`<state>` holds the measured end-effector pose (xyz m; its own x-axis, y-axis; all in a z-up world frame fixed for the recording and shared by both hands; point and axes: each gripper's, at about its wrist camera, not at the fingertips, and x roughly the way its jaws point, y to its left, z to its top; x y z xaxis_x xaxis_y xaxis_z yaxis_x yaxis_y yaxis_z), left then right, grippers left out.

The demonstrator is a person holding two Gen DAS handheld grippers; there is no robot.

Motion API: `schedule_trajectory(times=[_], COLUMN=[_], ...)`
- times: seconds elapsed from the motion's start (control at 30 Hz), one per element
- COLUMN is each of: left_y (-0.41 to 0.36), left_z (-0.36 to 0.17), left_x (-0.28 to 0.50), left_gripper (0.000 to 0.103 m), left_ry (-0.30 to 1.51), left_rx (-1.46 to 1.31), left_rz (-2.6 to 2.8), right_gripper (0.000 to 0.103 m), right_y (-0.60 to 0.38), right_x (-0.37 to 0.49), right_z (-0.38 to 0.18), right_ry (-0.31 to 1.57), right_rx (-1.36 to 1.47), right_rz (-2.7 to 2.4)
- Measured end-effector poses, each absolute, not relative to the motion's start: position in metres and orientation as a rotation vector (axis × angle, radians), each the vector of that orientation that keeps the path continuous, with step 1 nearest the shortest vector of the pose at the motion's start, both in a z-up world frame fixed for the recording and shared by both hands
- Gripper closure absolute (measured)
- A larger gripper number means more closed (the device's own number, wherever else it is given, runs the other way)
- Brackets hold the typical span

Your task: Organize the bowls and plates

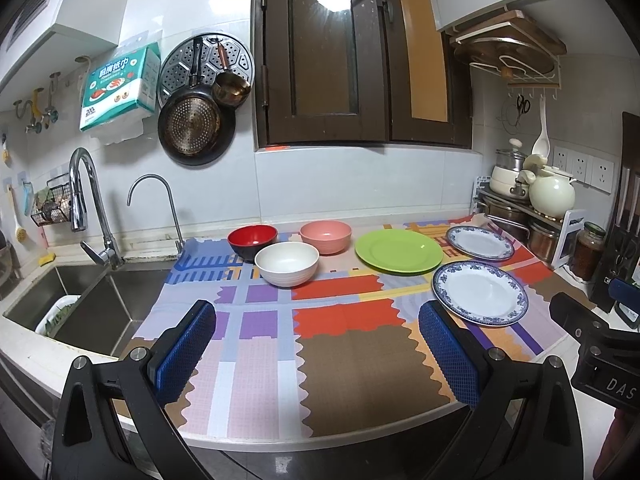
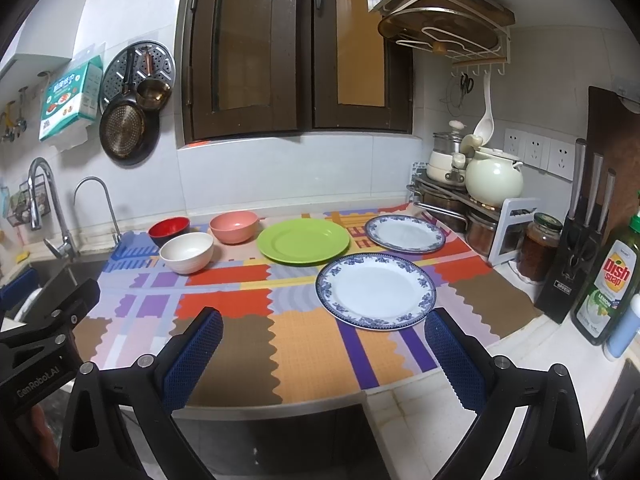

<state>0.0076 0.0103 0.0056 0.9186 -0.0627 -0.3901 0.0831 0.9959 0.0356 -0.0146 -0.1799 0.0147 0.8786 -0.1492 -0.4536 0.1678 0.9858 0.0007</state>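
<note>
On a colourful mat (image 1: 340, 360) lie a red-and-black bowl (image 1: 252, 241), a white bowl (image 1: 286, 263), a pink bowl (image 1: 325, 236), a green plate (image 1: 398, 250) and two blue-rimmed white plates, near (image 1: 479, 293) and far (image 1: 479, 242). The right wrist view shows the same: red bowl (image 2: 169, 230), white bowl (image 2: 186, 252), pink bowl (image 2: 233, 227), green plate (image 2: 303, 241), near plate (image 2: 375, 290), far plate (image 2: 405, 233). My left gripper (image 1: 316, 316) is open and empty over the mat's front. My right gripper (image 2: 323, 326) is open and empty, just before the near plate.
A sink (image 1: 80, 304) with two taps (image 1: 86, 200) lies left. Pots and a kettle on a rack (image 2: 472, 188), a jar (image 2: 538, 246), a knife block (image 2: 580, 248) and a dish soap bottle (image 2: 608, 280) stand right. Pans hang on the wall (image 1: 196, 120). The counter's front edge (image 2: 280, 404) is close.
</note>
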Motion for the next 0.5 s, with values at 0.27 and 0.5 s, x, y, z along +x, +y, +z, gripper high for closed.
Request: schedule_trajectory(times=[0.27, 0.5], left_y=[0.009, 0.015], left_z=[0.005, 0.001], left_x=[0.01, 0.023], left_gripper=[0.0, 0.0], left_ry=[0.403, 0.417], left_rx=[0.055, 0.064], left_rz=[-0.077, -0.109], right_gripper=[0.001, 0.001], right_y=[-0.179, -0.175], right_x=[-0.013, -0.005], right_z=[0.014, 0.011], right_ry=[0.472, 0.477], right_rx=[0.041, 0.045], right_rz=[-0.169, -0.184])
